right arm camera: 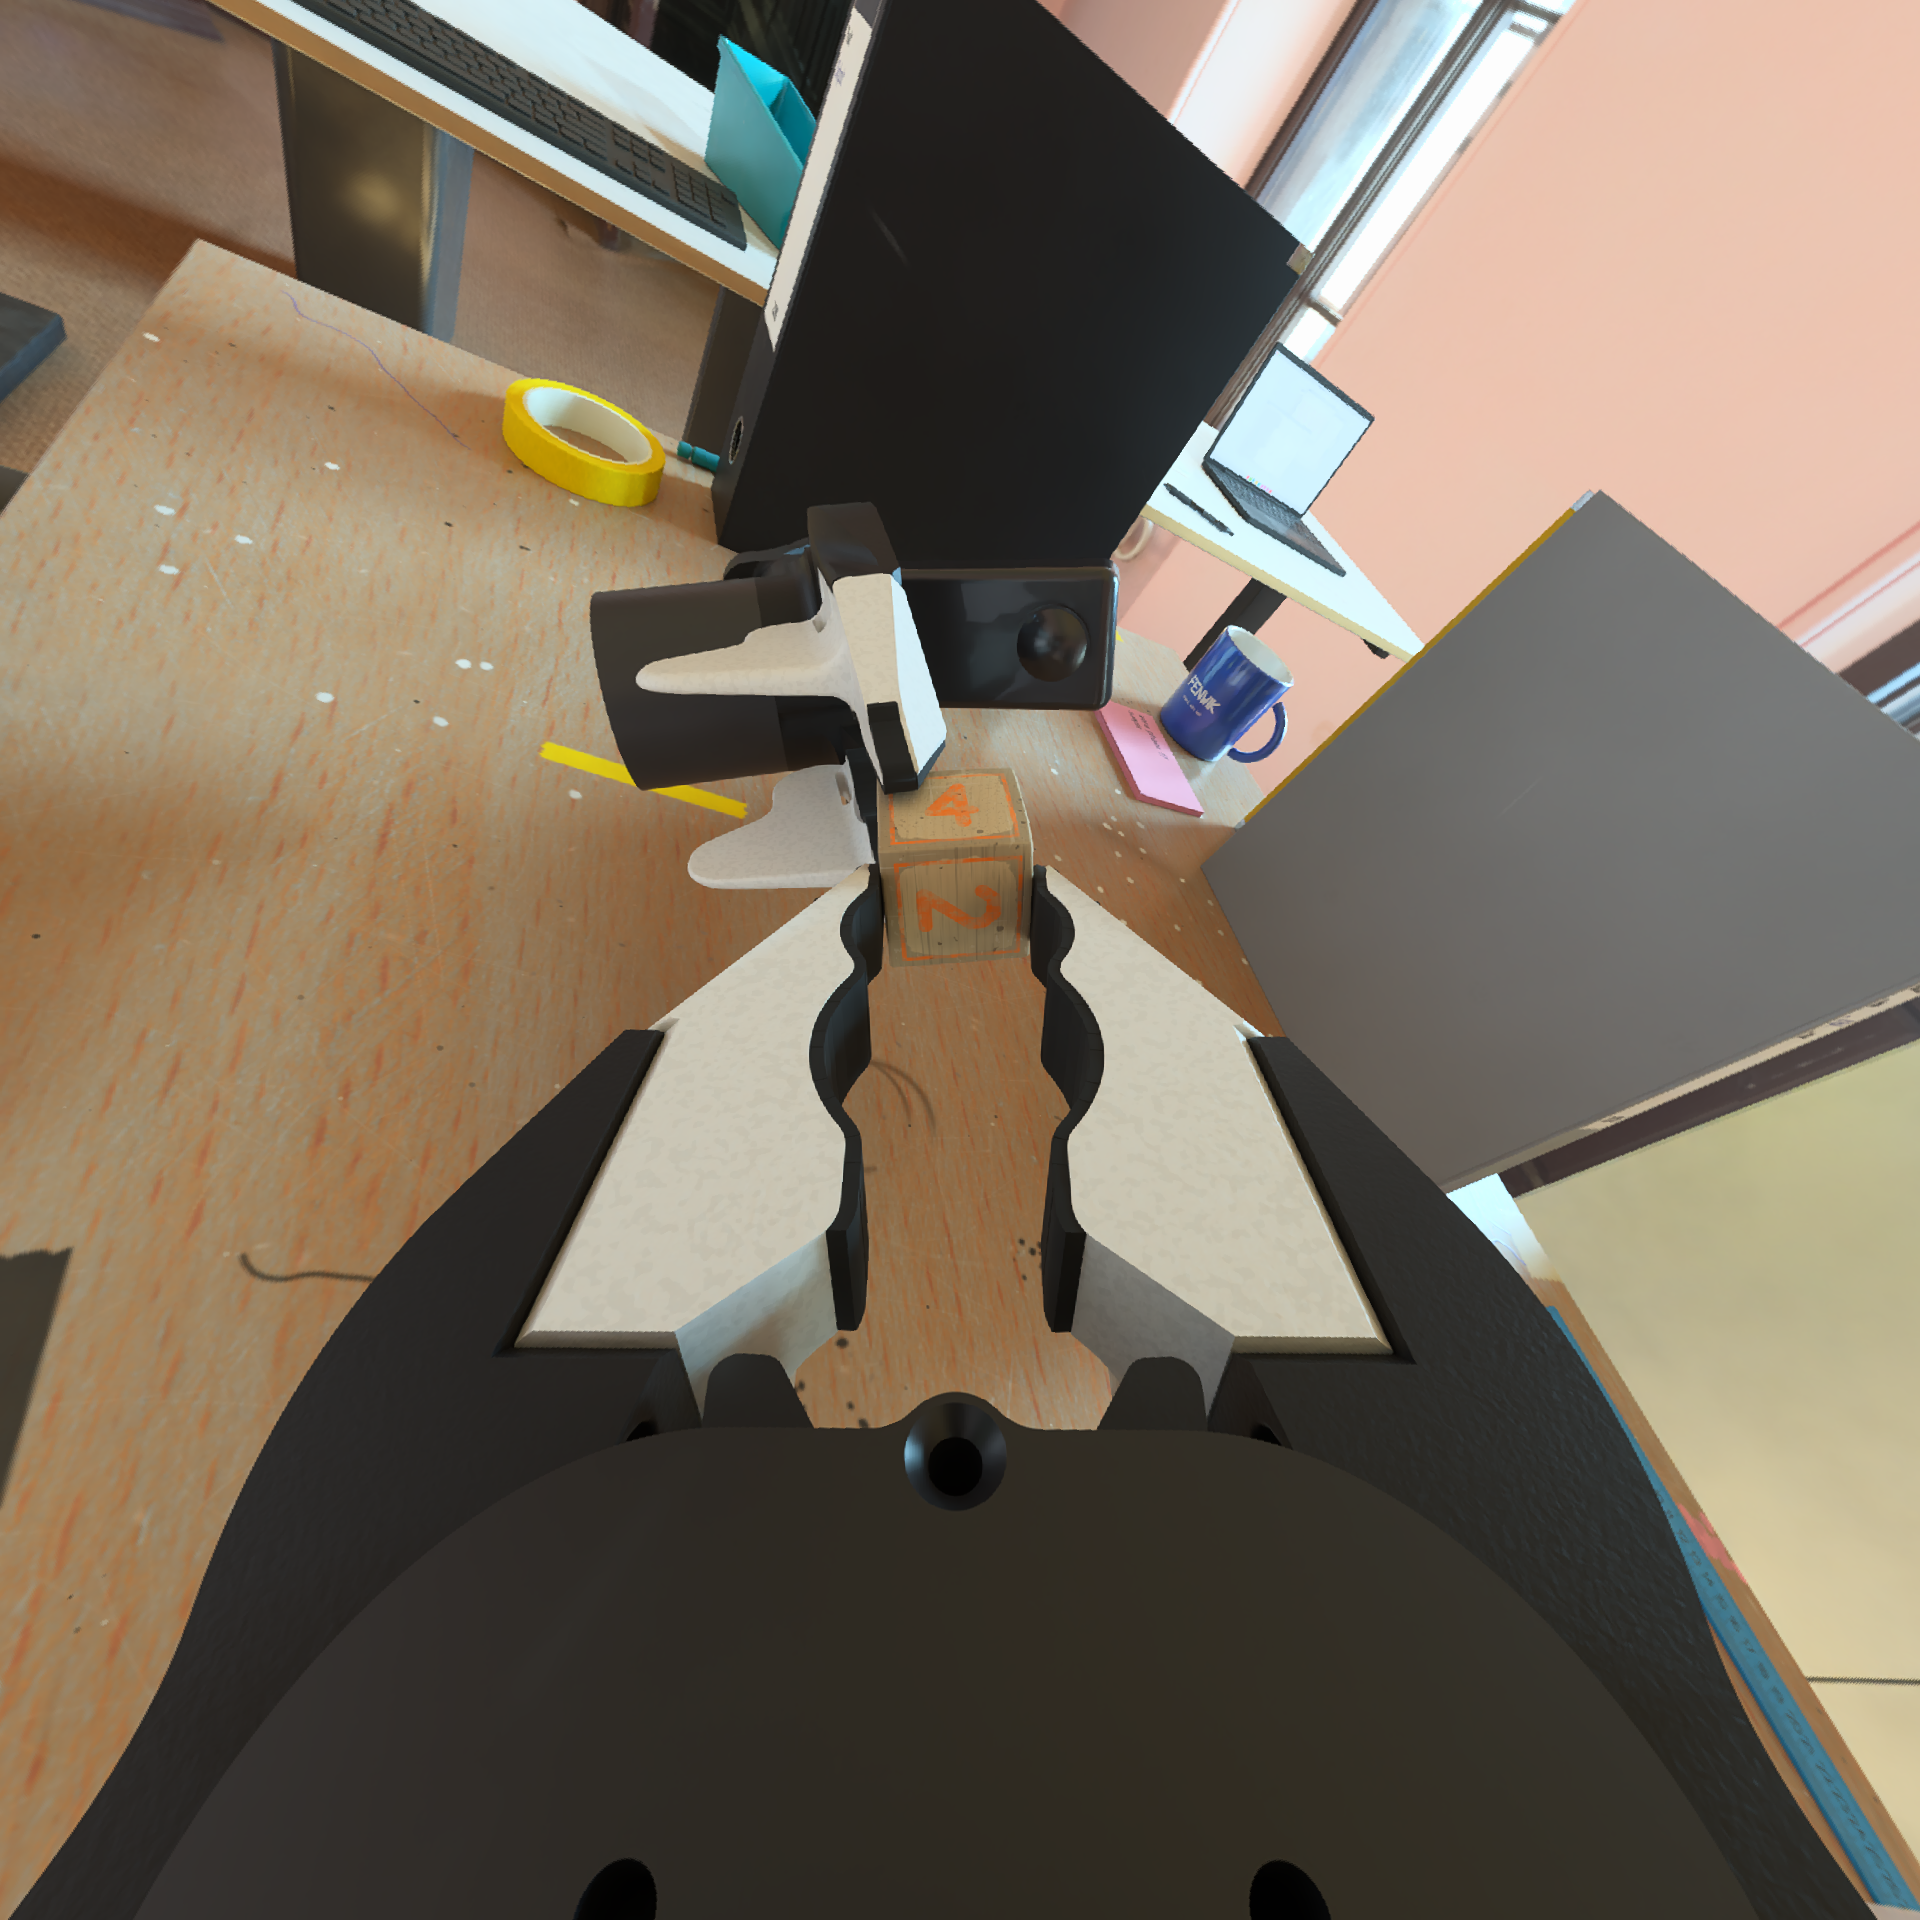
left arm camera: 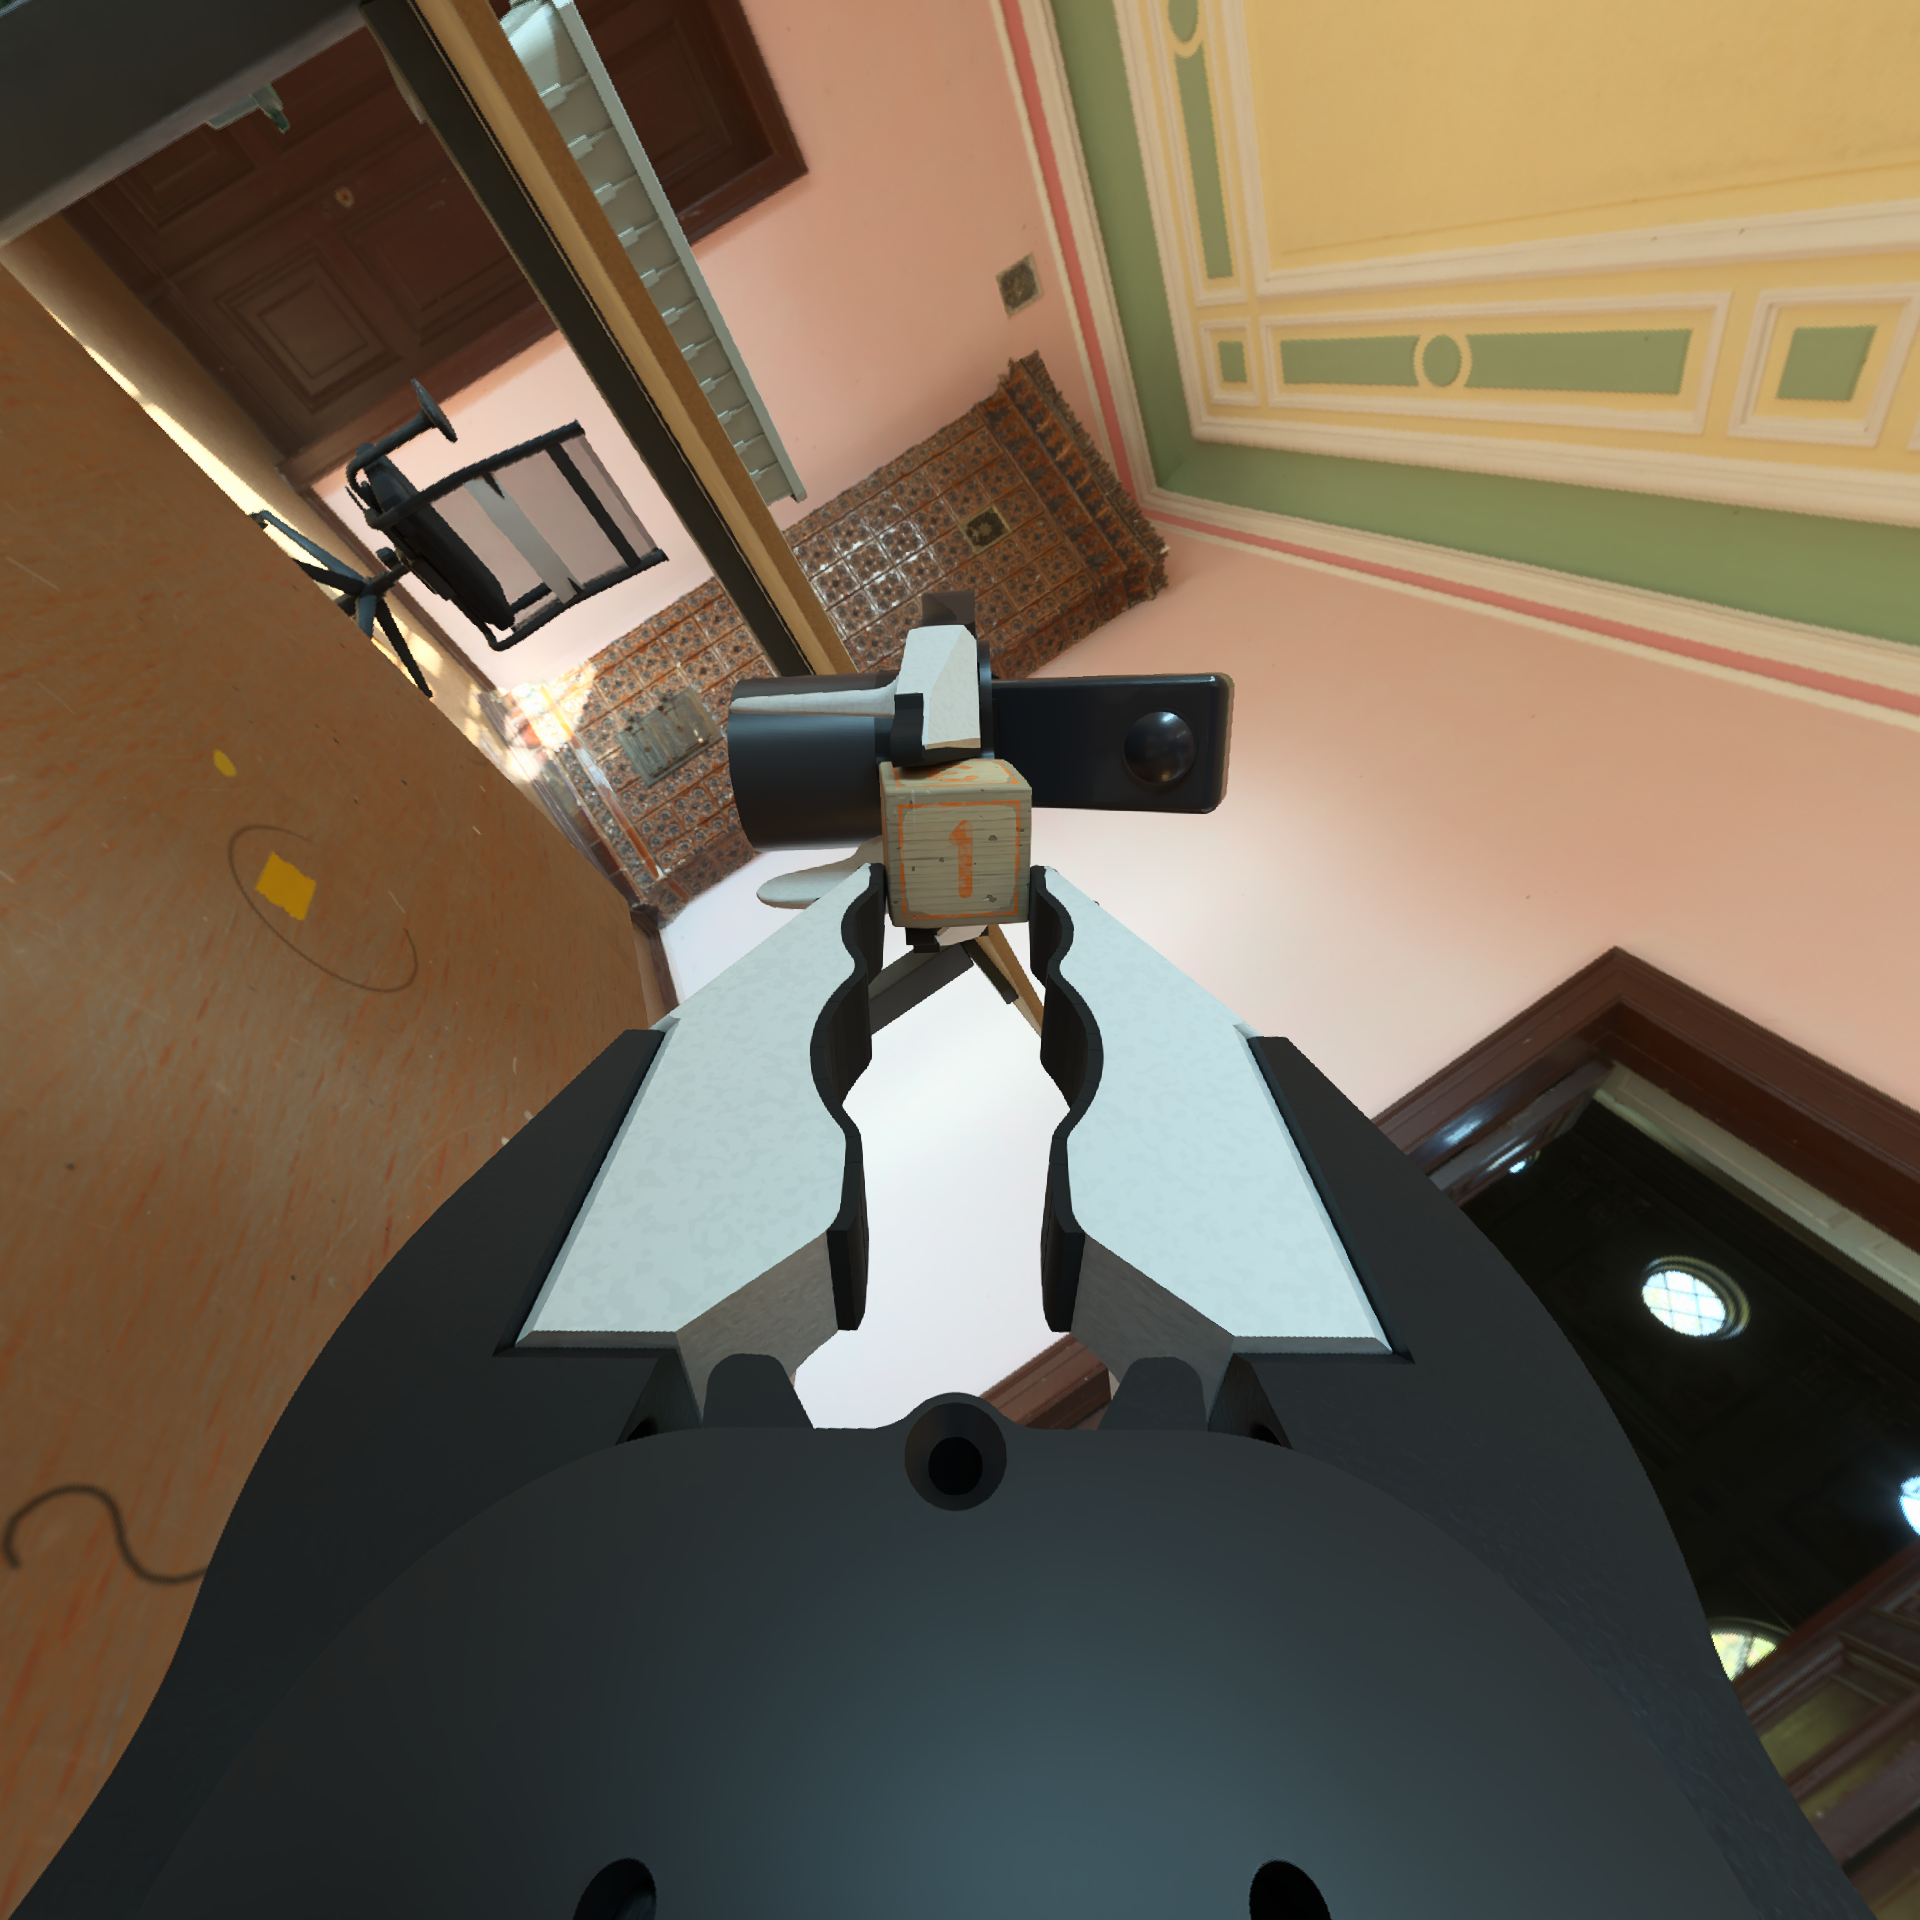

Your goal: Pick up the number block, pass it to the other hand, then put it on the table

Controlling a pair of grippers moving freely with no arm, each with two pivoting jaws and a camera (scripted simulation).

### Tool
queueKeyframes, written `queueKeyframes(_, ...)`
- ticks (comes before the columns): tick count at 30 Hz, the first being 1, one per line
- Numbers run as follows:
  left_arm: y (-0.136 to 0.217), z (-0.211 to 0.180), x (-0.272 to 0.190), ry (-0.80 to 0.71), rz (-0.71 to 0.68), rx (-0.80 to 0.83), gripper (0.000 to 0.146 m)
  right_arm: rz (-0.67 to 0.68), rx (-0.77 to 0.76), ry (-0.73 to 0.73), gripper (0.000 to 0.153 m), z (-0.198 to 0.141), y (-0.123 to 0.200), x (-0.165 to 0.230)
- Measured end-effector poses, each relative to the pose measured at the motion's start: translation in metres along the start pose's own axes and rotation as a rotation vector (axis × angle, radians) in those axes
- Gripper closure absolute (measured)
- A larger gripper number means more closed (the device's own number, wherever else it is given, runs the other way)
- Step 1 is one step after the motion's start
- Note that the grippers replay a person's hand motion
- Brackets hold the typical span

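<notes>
The number block (left arm camera: 956,857) is a small wooden cube with orange numerals, held in the air above the wooden table (right arm camera: 312,883). My left gripper (left arm camera: 956,896) has both fingertips pressed on the block's left and right faces. The right gripper's black body (left arm camera: 810,769) shows just beyond it, with one finger above the block and one below. In the right wrist view the block (right arm camera: 954,909) sits between the tips of my right gripper (right arm camera: 954,906), both touching its sides. The left gripper's body (right arm camera: 707,686) reaches in from the far side.
On the table are a yellow tape roll (right arm camera: 582,442), a tall black binder (right arm camera: 987,312), a blue mug (right arm camera: 1226,691), a pink note pad (right arm camera: 1148,753), a yellow tape strip (right arm camera: 644,779) and a grey board (right arm camera: 1610,831) at the right. An office chair (left arm camera: 488,530) stands far off.
</notes>
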State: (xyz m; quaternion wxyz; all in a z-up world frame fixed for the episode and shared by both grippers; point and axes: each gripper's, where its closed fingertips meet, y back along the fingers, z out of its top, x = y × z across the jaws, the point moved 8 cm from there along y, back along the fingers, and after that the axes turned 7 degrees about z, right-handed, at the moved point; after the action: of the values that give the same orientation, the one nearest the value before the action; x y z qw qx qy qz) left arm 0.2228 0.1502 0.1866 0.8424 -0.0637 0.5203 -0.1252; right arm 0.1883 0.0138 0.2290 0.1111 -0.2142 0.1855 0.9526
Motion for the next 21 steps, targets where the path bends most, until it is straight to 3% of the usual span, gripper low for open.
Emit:
queueKeyframes(4,-0.003,0.004,-0.002,-0.027,-0.007,-0.021,0.118,-0.004,0.017,0.012,0.126,0.003,0.004,-0.003)
queueKeyframes(7,-0.002,0.012,-0.006,-0.052,0.017,-0.063,0.083,-0.015,0.021,0.022,0.126,0.004,0.009,-0.004)
queueKeyframes(12,0.012,0.023,-0.02,-0.173,0.201,-0.111,0.065,-0.082,0.109,0.042,0.126,0.005,0.043,-0.026)
queueKeyframes(17,0.028,0.02,-0.043,-0.405,0.511,-0.061,0.064,-0.106,0.419,-0.111,0.126,-0.028,0.097,-0.07)
queueKeyframes(21,0.033,0.012,-0.058,-0.539,0.617,-0.069,0.063,-0.05,0.759,-0.264,0.126,-0.084,0.126,-0.096)
